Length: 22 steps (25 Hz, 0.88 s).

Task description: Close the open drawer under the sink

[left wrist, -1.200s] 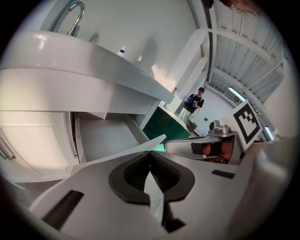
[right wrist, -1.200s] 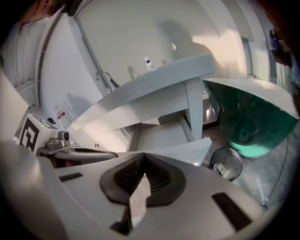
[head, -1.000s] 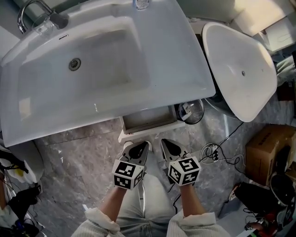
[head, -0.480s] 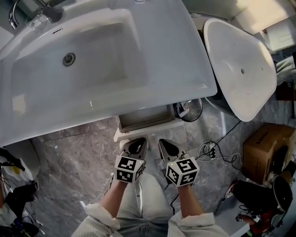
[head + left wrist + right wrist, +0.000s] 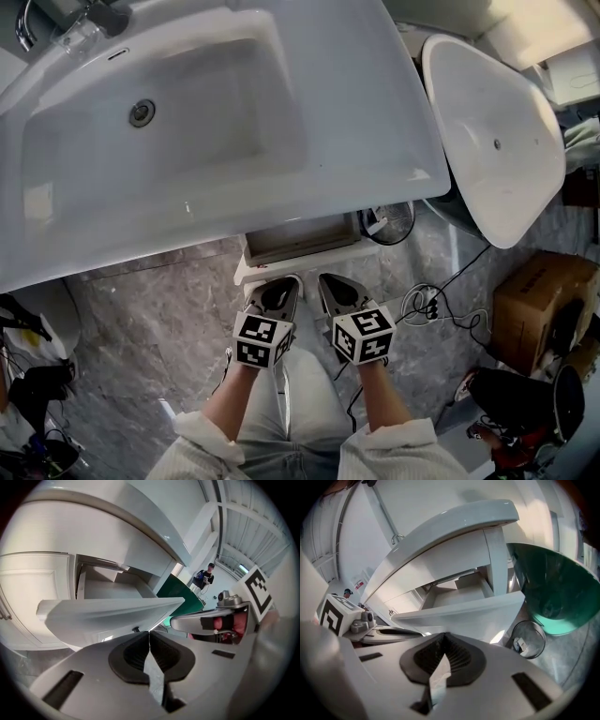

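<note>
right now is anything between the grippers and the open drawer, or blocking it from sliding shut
Nothing visible. The left gripper and right gripper, jaws together, sit just before the drawer, which looks empty inside. The bin stands beside it, off the path.

Cardboard box (image 5: 540, 306), round bin (image 5: 394, 225), tangled cables (image 5: 420, 303), marble floor (image 5: 150, 319)

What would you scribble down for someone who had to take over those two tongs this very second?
Left tongs: shut, holding nothing, tips at the front panel of the drawer; whether they touch it is unclear.
Right tongs: shut, holding nothing, beside the left pair and aimed at the same panel.
Drawer: pulled out under the sink.
Done: both tongs lined up.
Left: probably push the panel straight in until the drawer closes.
</note>
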Tool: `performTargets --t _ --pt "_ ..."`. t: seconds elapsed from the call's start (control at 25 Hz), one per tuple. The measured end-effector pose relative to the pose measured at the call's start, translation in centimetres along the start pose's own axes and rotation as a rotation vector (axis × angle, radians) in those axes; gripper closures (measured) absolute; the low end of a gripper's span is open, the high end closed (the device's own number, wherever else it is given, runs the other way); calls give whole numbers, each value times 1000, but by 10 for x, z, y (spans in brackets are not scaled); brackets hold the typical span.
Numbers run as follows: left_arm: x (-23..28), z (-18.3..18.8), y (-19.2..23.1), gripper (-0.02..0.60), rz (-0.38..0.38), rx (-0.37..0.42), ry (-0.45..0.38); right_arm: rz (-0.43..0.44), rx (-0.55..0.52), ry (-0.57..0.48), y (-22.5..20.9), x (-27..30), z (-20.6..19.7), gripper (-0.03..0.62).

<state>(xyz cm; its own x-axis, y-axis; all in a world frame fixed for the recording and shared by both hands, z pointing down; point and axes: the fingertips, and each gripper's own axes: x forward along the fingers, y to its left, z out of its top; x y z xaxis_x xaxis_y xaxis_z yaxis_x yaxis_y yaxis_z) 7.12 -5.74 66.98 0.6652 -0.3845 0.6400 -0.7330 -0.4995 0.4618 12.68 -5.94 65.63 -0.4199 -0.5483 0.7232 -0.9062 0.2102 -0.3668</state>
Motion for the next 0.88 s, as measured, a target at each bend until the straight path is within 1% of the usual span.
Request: performTargets --t 0.4,0.56,0.68,0.88 --pt "-15 2 14 565 26 -30 -20 12 -2 25 6 35 2 585" --pt "-21 2 22 565 42 -44 -33 -2 0 6 5 39 7 585" --pt "-25 2 28 565 58 -47 -41 -27 -18 -20 6 38 9 585" --pt "-30 3 36 565 74 -55 -58 -43 -26 -67 6 38 11 585"
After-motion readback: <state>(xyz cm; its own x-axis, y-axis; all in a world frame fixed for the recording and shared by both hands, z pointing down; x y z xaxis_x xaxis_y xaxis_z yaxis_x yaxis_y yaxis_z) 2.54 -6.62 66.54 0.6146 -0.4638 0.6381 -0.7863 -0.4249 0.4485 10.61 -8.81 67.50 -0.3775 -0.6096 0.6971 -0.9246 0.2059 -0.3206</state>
